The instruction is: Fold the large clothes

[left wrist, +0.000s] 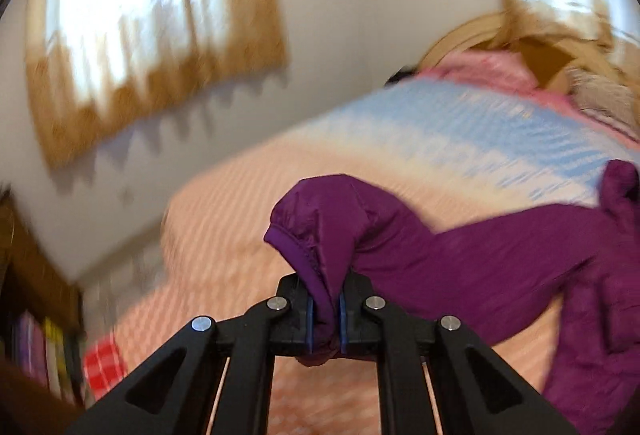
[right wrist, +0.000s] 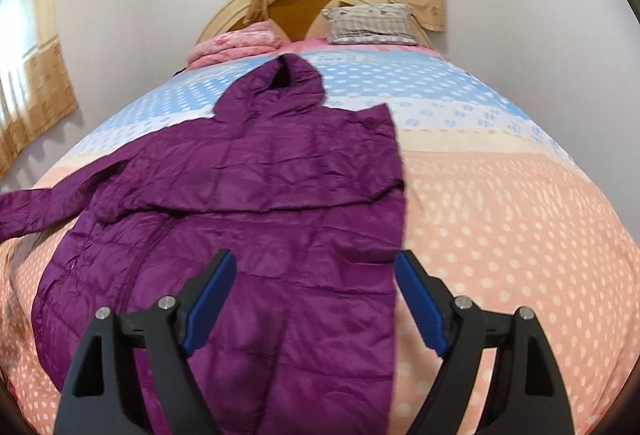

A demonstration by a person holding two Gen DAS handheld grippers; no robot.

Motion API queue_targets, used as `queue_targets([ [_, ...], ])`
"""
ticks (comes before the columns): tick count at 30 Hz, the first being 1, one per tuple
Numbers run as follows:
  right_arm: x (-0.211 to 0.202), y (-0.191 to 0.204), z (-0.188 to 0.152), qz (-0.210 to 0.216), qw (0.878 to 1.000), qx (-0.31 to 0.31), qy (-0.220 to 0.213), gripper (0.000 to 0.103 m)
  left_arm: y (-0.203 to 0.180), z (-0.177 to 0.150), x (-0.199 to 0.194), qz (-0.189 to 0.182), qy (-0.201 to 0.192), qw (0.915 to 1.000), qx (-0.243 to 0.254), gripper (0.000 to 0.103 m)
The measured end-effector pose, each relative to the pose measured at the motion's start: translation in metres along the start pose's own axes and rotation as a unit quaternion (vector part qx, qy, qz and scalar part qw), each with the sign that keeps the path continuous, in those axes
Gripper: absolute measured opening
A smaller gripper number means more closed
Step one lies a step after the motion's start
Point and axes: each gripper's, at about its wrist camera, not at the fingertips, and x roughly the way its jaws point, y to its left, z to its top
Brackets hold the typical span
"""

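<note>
A purple hooded puffer jacket [right wrist: 256,195] lies on the bed, hood toward the headboard, its right side folded over the body. Its left sleeve [right wrist: 36,211] stretches out to the left. My left gripper [left wrist: 325,309] is shut on the cuff end of that sleeve [left wrist: 320,231] and holds it lifted above the bedspread; the sleeve runs right to the jacket body [left wrist: 600,275]. My right gripper [right wrist: 314,275] is open and empty, hovering above the jacket's lower part near its right edge.
The bed has a dotted blue and peach bedspread [right wrist: 500,195]. A pink folded blanket [right wrist: 236,43] and a checked pillow [right wrist: 370,21] lie by the wooden headboard [right wrist: 296,9]. Curtained windows are behind. A dark shelf [left wrist: 36,315] stands left of the bed.
</note>
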Motion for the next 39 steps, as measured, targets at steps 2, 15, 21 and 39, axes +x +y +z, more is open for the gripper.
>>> queue_targets([
  [2, -0.001, -0.011, 0.001, 0.000, 1.000, 0.021, -0.003, 0.084, -0.029, 0.014, -0.016, -0.031, -0.025, 0.9990, 0.018, 0.008],
  [15, -0.018, -0.052, -0.003, -0.012, 0.998, 0.067, -0.015, 0.084, -0.279, -0.031, -0.105, -0.229, -0.065, 0.9575, 0.163, 0.012],
  [21, -0.012, -0.058, -0.005, -0.011, 0.998, 0.069, 0.001, 0.084, -0.311, -0.056, -0.146, -0.249, -0.116, 0.9443, 0.180, 0.089],
  [39, 0.057, 0.083, 0.061, 0.145, 0.986, -0.001, 0.078, 0.088, -0.167, -0.078, 0.023, -0.046, 0.081, 0.9942, 0.055, 0.094],
])
